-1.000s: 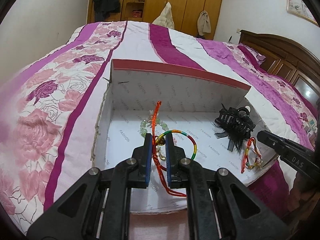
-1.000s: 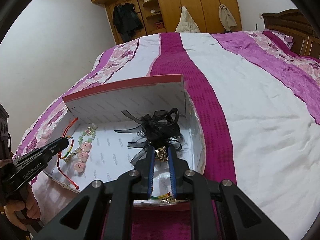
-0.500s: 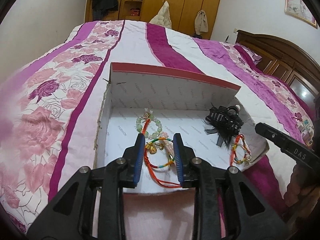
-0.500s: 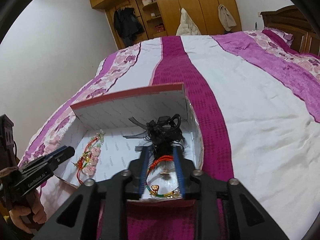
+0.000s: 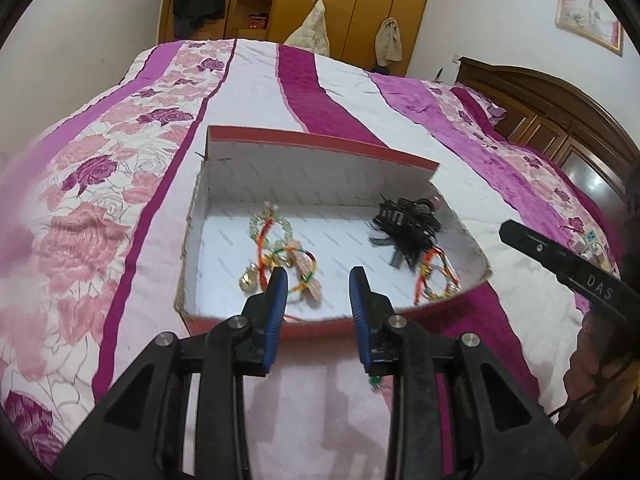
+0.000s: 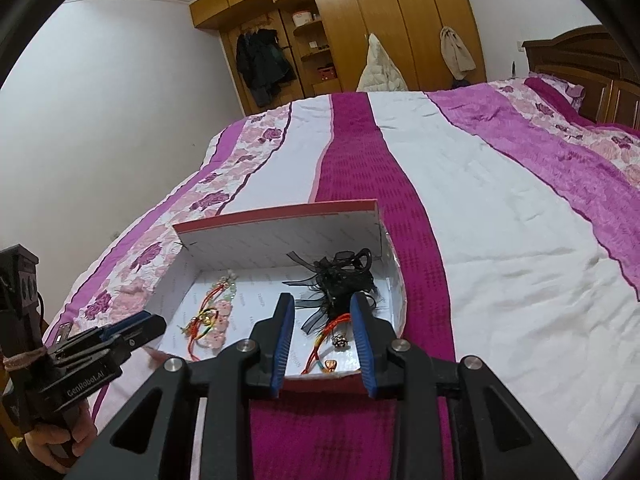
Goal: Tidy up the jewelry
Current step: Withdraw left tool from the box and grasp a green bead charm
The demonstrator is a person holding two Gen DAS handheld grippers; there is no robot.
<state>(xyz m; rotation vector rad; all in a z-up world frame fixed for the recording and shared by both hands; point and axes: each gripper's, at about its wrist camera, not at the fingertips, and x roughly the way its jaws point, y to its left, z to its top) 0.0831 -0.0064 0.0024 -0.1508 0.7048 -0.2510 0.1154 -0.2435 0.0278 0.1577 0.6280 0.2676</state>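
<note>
Left tool [image 5: 318,292] opening, nothing between its pads, just in front of bracelet pile [image 5: 280,258] in the red box [image 5: 320,144]. Right tool [image 6: 320,320] parted and empty above the cord bracelet [image 6: 328,340], black hair clip [image 6: 340,280] beyond. Box sat on the bed [image 6: 500,240]; wardrobe [image 6: 360,20] behind.

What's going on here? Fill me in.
A person is sorting jewelry into a shallow cardboard box on a bed, one handheld gripper per hand. The left gripper is opening, with nothing in it, above the bracelets lying in the box. The right gripper is open above another bracelet beside a black hair clip.
</note>
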